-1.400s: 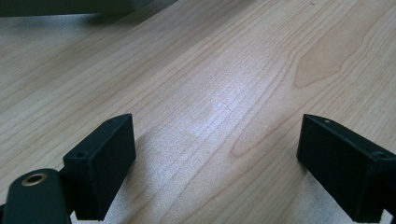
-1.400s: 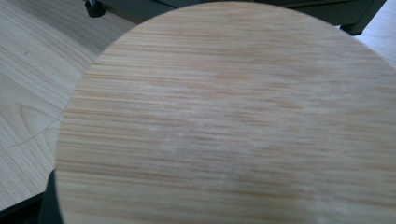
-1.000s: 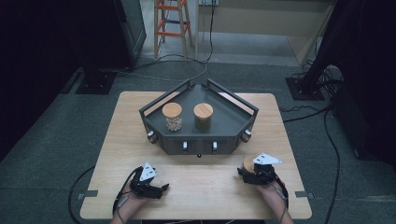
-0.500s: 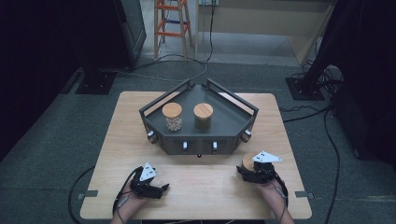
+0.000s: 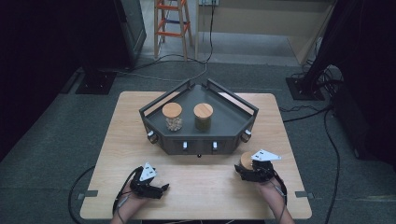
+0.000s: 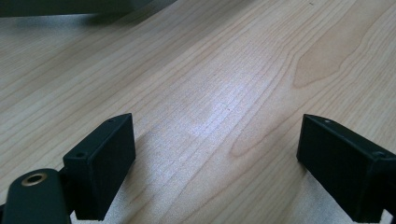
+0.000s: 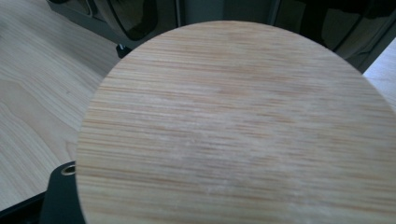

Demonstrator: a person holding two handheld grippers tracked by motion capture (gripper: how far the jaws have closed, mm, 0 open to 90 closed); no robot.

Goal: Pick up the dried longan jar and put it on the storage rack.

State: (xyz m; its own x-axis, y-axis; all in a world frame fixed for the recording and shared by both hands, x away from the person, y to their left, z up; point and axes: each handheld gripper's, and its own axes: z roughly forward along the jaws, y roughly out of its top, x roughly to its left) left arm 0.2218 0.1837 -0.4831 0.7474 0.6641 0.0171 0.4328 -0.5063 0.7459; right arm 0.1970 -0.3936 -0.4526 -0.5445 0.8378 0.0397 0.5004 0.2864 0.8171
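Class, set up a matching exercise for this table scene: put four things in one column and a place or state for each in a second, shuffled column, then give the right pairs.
Things:
1. left gripper
2. right gripper
3. jar with pale contents
4. jar with dark contents

Places or states:
A. stands at the left in the grey tray
B. holds a jar with a round wooden lid near the table's right front
C. stands at the right in the grey tray
D. jaws wide apart over bare wood

Pairs: 1-D, 2-B, 3-A, 4-C
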